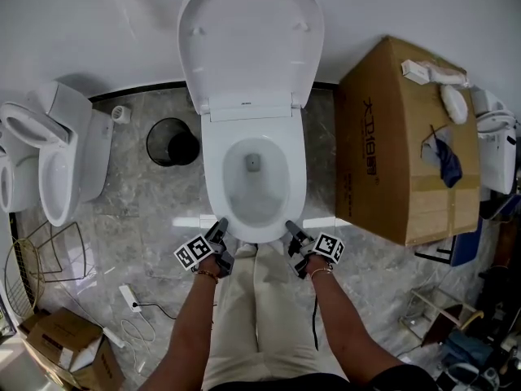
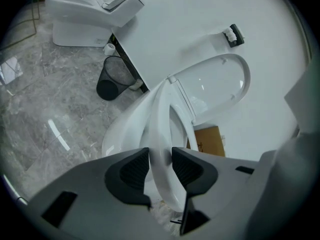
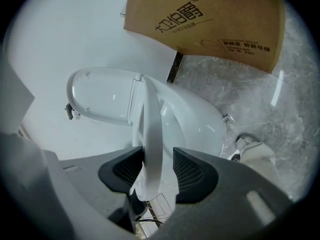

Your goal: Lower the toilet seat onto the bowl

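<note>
The white toilet (image 1: 252, 210) stands before me with its lid (image 1: 248, 39) upright against the wall. The seat ring (image 1: 213, 177) lies low over the bowl. In the gripper views the seat (image 2: 161, 129) (image 3: 152, 124) still tilts a little above the bowl rim (image 2: 120, 134) (image 3: 200, 124). My left gripper (image 1: 221, 225) (image 2: 160, 164) is at the seat's front left, with both pads pressed on the ring. My right gripper (image 1: 291, 228) (image 3: 158, 166) is at the front right. The ring passes between its jaws and touches one pad, with a gap to the other.
A large cardboard box (image 1: 407, 137) stands close on the toilet's right. A black waste bin (image 1: 172, 142) and a second toilet (image 1: 57, 153) are on the left. A power strip (image 1: 130, 298), a wire rack (image 1: 41, 259) and a small box (image 1: 69, 344) lie on the marble floor near my left leg.
</note>
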Motion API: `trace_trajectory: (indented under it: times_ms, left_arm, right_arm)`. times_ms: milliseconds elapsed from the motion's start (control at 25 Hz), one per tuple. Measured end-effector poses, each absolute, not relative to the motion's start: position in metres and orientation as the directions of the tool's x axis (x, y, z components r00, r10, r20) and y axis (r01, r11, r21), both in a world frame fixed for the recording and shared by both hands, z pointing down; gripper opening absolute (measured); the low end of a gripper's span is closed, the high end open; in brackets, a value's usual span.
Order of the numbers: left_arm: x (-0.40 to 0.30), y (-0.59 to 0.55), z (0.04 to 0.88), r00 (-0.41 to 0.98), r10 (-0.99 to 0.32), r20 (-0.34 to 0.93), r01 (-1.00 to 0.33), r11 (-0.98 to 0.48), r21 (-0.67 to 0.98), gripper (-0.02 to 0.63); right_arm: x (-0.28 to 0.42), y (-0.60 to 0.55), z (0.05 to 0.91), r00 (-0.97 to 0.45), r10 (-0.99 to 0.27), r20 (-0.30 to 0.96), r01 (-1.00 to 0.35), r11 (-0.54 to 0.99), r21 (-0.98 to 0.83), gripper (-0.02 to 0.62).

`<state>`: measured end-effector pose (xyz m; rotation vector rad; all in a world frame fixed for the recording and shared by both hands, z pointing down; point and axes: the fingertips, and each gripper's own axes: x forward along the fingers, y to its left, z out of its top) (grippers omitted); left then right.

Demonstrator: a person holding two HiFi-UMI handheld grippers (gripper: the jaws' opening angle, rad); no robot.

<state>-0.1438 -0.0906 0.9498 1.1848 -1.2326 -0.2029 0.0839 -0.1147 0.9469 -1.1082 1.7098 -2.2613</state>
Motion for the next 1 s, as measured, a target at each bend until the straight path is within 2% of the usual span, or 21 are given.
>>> trace_trajectory:
  times_ms: [160, 280, 480, 520, 600, 640, 760, 1000]
  left_arm:
    - [-0.151, -0.083, 0.962, 0.384, -0.619, 0.685, -0.579, 0.416, 0.701, 0.139]
    - [-0.162, -0.078, 0.96, 0.357, -0.579, 0.733, -0.675, 0.382, 0.631, 0.138]
    - [-0.174, -0.085, 0.928, 0.342, -0.631, 0.697, -0.679, 0.347, 0.647, 0.117]
    - [-0.177, -0.088, 0.917, 0.325, -0.649, 0.687, -0.686, 0.338, 0.644, 0.088]
    - [-0.184, -0.1, 0.888, 0.282, -0.697, 0.659, -0.711, 0.309, 0.631, 0.027]
    - [-0.186, -0.107, 0.872, 0.269, -0.721, 0.638, -0.722, 0.287, 0.629, 0.017]
    - [-0.183, -0.129, 0.822, 0.269, -0.764, 0.587, -0.78, 0.185, 0.598, 0.005]
    - [-0.178, -0.166, 0.728, 0.255, -0.797, 0.548, -0.922, -0.029, 0.387, 0.003]
  right_arm:
    - [0.085, -0.112, 0.962, -0.708, -0.446, 0.547, -0.413, -0.367, -0.834, 0.193]
    - [0.091, -0.111, 0.965, -0.659, -0.414, 0.628, -0.539, -0.323, -0.778, 0.192]
    - [0.112, -0.115, 0.947, -0.504, -0.401, 0.765, -0.764, -0.205, -0.612, 0.187]
    - [0.115, -0.117, 0.938, -0.485, -0.411, 0.772, -0.79, -0.172, -0.588, 0.147]
    - [0.117, -0.125, 0.914, -0.46, -0.443, 0.77, -0.832, -0.089, -0.548, 0.028]
    - [0.114, -0.133, 0.898, -0.464, -0.465, 0.754, -0.842, -0.035, -0.539, 0.005]
    - [0.101, -0.156, 0.847, -0.503, -0.524, 0.688, -0.842, 0.116, -0.527, 0.005]
    - [0.081, -0.197, 0.754, -0.538, -0.606, 0.586, -0.839, 0.321, -0.439, 0.005]
